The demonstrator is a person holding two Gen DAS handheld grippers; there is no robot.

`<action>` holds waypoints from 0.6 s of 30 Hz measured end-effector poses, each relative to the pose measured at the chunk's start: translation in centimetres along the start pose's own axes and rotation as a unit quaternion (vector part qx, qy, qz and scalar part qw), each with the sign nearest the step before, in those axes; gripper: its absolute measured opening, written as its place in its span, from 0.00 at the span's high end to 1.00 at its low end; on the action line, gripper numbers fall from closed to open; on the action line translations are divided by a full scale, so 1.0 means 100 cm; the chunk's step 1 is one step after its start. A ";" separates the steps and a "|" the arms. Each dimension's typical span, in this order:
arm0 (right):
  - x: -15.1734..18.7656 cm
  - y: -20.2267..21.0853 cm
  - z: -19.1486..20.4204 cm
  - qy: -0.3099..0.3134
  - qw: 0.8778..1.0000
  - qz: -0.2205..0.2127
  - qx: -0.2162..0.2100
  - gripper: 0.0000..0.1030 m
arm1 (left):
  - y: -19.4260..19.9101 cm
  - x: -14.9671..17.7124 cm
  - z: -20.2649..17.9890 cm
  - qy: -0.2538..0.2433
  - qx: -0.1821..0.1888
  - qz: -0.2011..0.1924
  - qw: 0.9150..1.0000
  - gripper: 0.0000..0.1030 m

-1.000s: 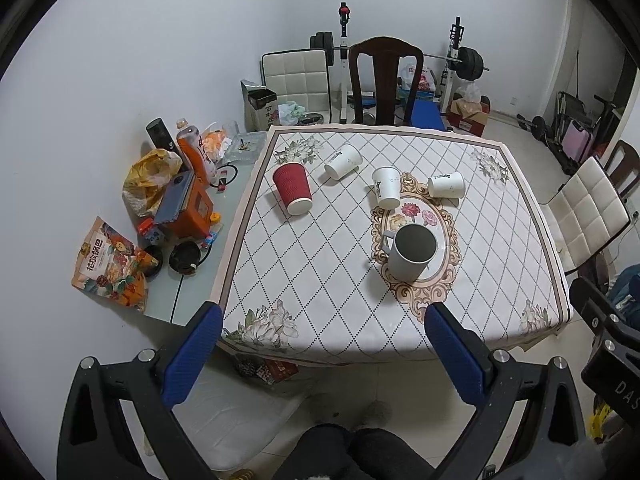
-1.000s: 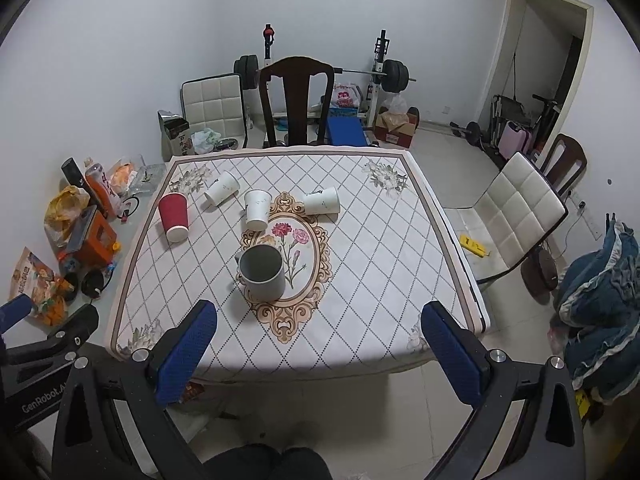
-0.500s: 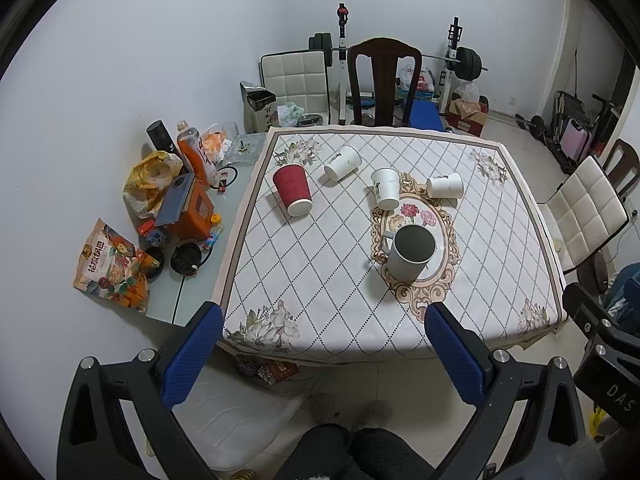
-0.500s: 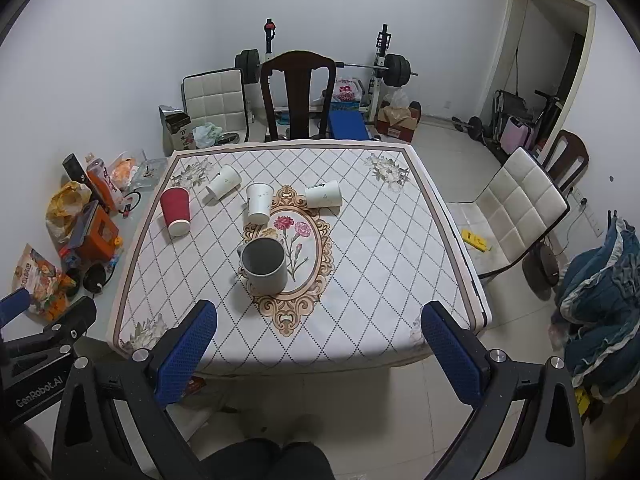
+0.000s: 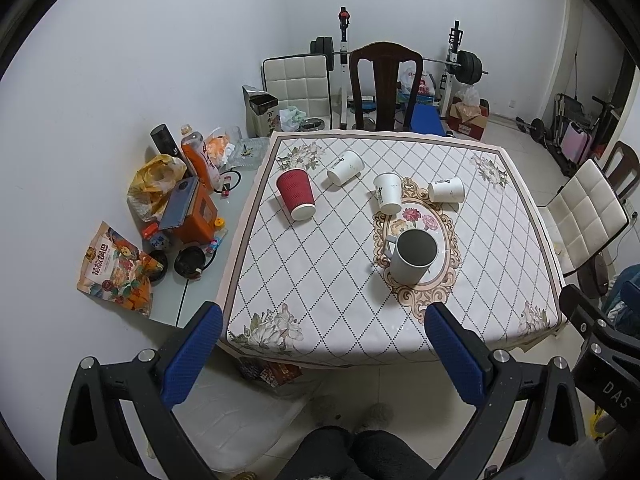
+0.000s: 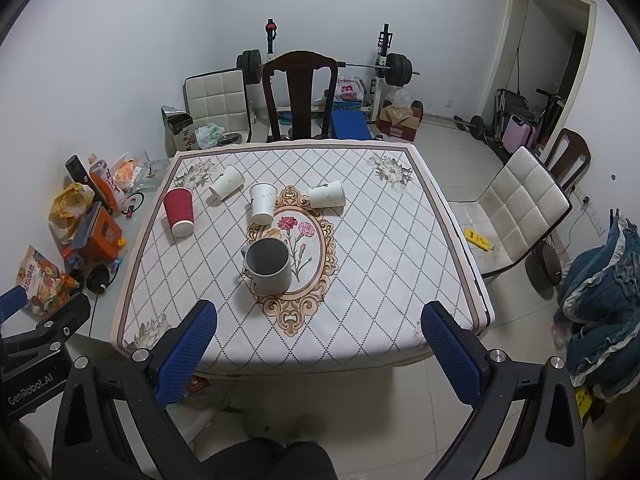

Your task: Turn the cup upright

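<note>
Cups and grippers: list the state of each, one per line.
red cup: on its side
left white paper cup: on its side
middle white paper cup: on its side
right white paper cup: on its side
mug: upright
left gripper: open, empty
right gripper: open, empty

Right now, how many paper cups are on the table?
4. Red cup near the table's left edge; white cup lying on its side behind it; white cup mid-table; white cup on its side to the right. The grey mug isn't counted.
</note>
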State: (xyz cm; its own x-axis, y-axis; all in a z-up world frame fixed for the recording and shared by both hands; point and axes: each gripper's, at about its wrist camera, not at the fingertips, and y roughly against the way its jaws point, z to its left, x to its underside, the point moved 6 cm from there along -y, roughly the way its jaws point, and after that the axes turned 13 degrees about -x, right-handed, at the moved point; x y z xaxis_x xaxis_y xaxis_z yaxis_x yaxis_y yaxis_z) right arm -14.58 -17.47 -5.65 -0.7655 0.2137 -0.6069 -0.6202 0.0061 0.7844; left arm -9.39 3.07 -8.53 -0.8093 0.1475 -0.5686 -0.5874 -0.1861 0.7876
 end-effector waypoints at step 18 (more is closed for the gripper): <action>-0.004 0.002 0.010 0.002 1.000 0.003 -0.005 0.00 | 0.001 -0.002 0.003 0.001 0.001 0.000 1.000 0.00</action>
State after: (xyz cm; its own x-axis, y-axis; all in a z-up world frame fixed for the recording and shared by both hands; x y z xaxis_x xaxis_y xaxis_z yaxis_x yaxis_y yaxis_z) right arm -14.28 -16.60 -5.11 -0.7696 0.2102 -0.6030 -0.6176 -0.0048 0.7865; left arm -9.26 3.29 -8.30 -0.8095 0.1454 -0.5688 -0.5870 -0.1845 0.7883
